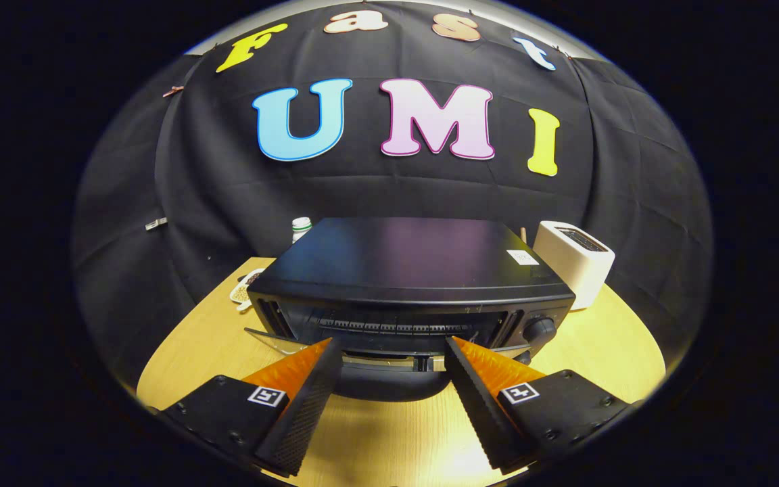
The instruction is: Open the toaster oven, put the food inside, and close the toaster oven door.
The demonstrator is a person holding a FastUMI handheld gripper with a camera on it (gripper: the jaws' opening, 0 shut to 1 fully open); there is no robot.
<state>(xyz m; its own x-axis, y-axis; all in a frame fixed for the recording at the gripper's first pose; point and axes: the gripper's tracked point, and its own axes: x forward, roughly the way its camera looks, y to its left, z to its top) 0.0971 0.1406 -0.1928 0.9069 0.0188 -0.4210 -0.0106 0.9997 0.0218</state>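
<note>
Just ahead of the released gripper (393,355), the toaster oven (411,291) door (376,358) hangs lowered; contents unclear.

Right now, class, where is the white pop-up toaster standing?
In the gripper view, the white toaster stands on the wooden table, beside the black toaster oven on its knob side, beyond the open gripper.
</note>
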